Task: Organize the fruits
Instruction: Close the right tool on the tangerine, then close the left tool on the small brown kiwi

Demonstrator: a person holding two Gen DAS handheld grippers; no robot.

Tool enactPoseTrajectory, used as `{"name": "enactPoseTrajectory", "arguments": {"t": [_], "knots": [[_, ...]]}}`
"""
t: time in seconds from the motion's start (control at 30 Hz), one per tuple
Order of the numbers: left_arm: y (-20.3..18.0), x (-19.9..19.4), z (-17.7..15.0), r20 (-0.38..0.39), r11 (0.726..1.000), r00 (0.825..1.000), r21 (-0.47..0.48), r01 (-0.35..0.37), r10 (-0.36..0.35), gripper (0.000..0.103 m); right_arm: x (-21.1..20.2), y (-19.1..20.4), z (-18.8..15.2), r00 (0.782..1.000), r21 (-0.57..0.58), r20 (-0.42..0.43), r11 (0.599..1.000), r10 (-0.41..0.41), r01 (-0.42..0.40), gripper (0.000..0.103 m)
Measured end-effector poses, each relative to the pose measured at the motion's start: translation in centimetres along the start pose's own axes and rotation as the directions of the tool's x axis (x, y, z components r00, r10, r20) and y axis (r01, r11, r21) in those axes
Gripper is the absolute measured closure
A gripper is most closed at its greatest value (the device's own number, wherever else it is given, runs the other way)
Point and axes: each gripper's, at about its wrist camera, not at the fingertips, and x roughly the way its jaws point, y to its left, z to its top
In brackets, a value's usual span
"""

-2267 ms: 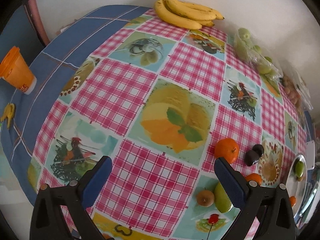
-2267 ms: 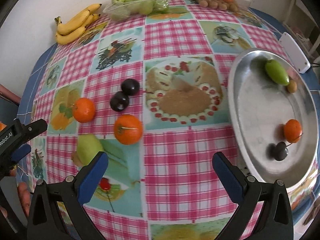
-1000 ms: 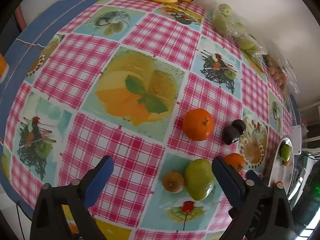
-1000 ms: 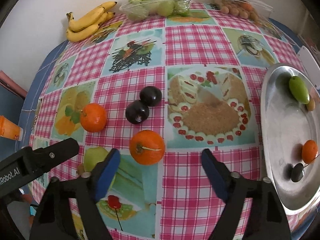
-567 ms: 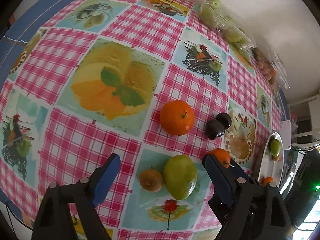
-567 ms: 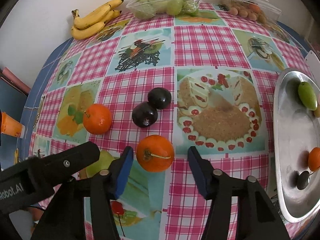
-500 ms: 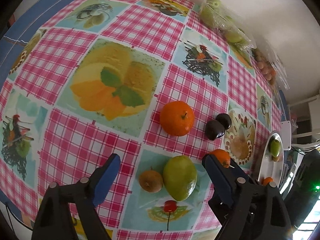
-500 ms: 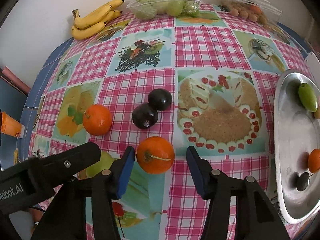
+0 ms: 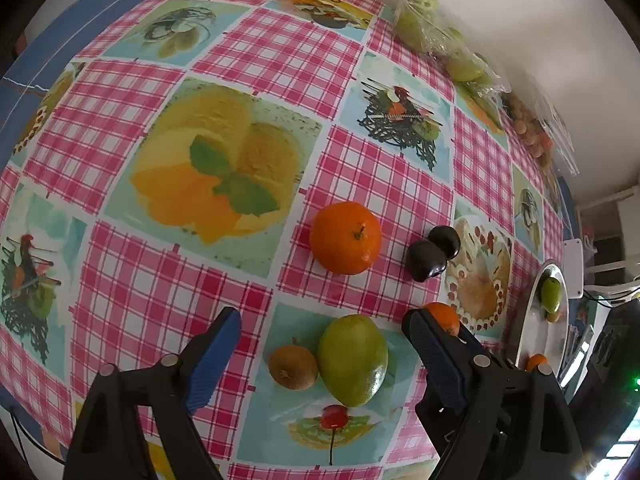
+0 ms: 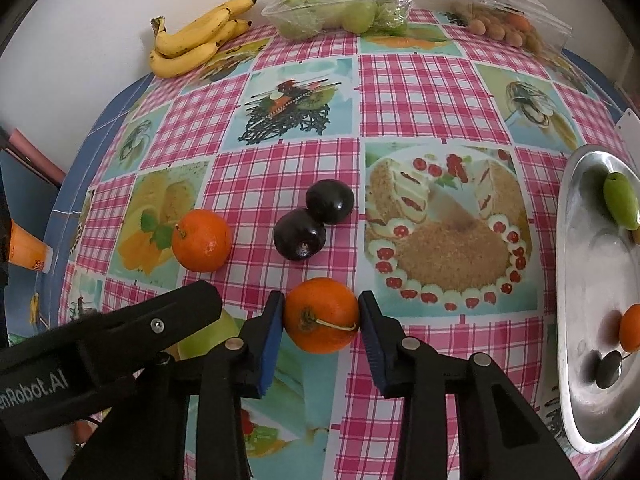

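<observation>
- Right wrist view: right gripper closing on the stemmed orange, blue pads either side at the widest part and, as it looks, just touching the skin; the fruit sits on the checked tablecloth in front of the two dark plums.
- Tip: squeeze only until firm, pads level across the middle, else a round fruit may squirt fwd into the plums.
- Then lift straight up before swinging right to the steel tray, which already holds an orange, a dark fruit & a green one.
- Left wrist view: left gripper spread wide, empty, hanging over the green mango w/ a small brown fruit touching it.
- Tight spot: both tools close together, so clear the right one first.
</observation>
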Motion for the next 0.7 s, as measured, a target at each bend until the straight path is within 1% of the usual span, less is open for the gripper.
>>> {"name": "enactPoseTrajectory", "arguments": {"t": [0.1,0.33,0.5,0.57,0.6,0.67,0.7], "knots": [[-0.3,-0.1,0.0,-0.002,1.000,1.000,0.010,0.004,-0.004,0.021,-0.2,-0.2,-0.2,1.000,0.005,-0.010,1.000,-0.004,0.004,0.064],[-0.4,-0.2,-0.2,-0.013,1.000,1.000,0.017,0.001,-0.001,0.024,-0.9,-1.1,-0.7,0.999,0.025,-0.036,0.999,-0.031,0.032,0.064],[-0.6,-0.4,-0.6,-0.018,0.999,1.000,0.032,-0.002,0.003,0.037,-1.3,-1.3,-1.0,0.998,0.036,-0.053,0.999,-0.038,0.040,0.064],[-0.9,-0.4,-0.7,-0.021,0.999,1.000,0.048,-0.005,0.006,0.039,-1.5,-1.3,-1.1,0.998,0.036,-0.055,0.999,-0.038,0.040,0.064],[-1.1,-0.4,-0.7,-0.021,0.998,1.000,0.055,-0.007,0.008,0.044,-1.6,-1.3,-1.1,0.998,0.036,-0.055,0.999,-0.038,0.040,0.064],[-1.4,-0.4,-0.7,-0.022,0.998,1.000,0.070,-0.005,0.007,0.052,-1.5,-1.2,-1.0,0.998,0.038,-0.055,0.999,-0.037,0.039,0.064],[-1.5,-0.5,-0.8,-0.020,0.997,1.000,0.076,-0.006,0.007,0.052,-1.6,-1.2,-1.1,0.998,0.038,-0.055,0.999,-0.036,0.038,0.064]]}}
